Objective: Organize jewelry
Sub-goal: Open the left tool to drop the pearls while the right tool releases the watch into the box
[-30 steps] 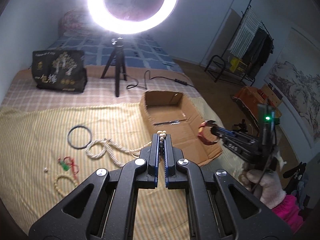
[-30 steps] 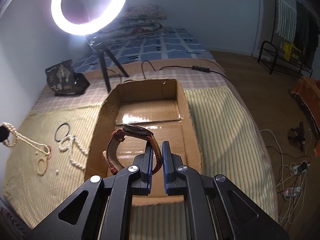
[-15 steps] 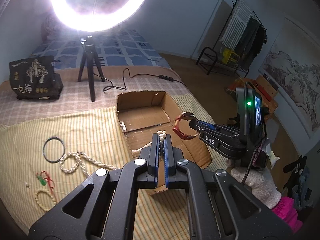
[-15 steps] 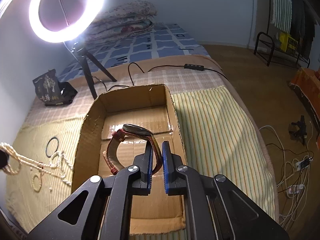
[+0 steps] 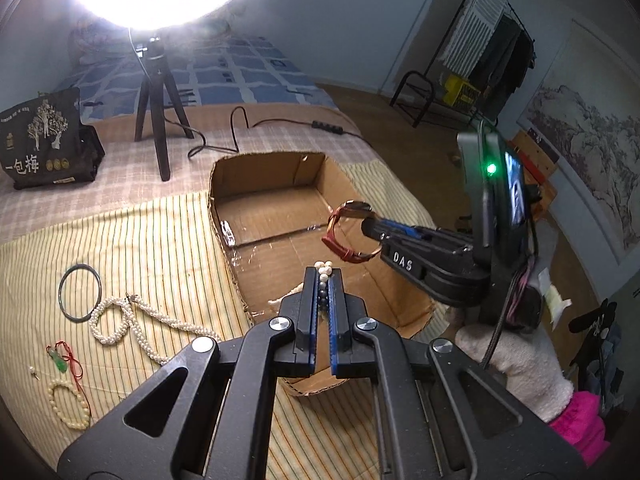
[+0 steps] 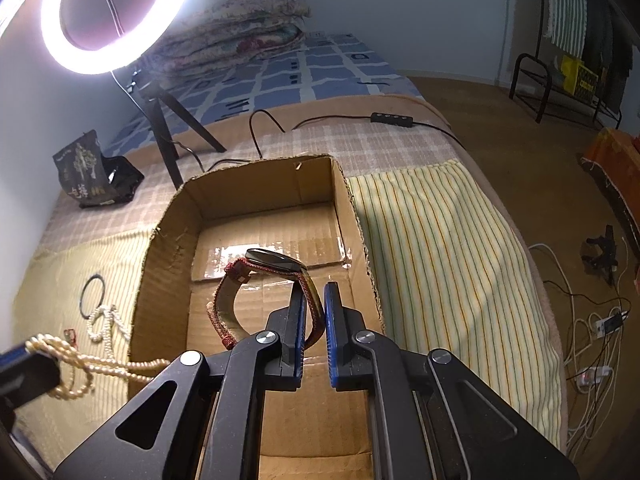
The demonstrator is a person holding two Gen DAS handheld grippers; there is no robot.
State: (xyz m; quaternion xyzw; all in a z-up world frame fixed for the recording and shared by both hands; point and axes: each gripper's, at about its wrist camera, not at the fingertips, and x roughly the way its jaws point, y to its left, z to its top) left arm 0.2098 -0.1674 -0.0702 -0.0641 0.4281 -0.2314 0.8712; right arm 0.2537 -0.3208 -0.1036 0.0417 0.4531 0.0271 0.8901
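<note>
Ring light (image 6: 116, 12): glowing far left on a tripod (image 6: 168, 136).
Black bag (image 5: 44, 140): standing far left on the bed (image 5: 120, 188).
Cable (image 6: 320, 120): trailing across the bed's far end.
Clothes rack (image 5: 480, 56): standing far right.

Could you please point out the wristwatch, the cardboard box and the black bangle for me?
wristwatch (image 6: 276, 261), right wrist view, on the dark face.
cardboard box (image 6: 260, 190), right wrist view, on the inside of the far wall.
black bangle (image 5: 61, 289), left wrist view, on the left side of the ring.
</note>
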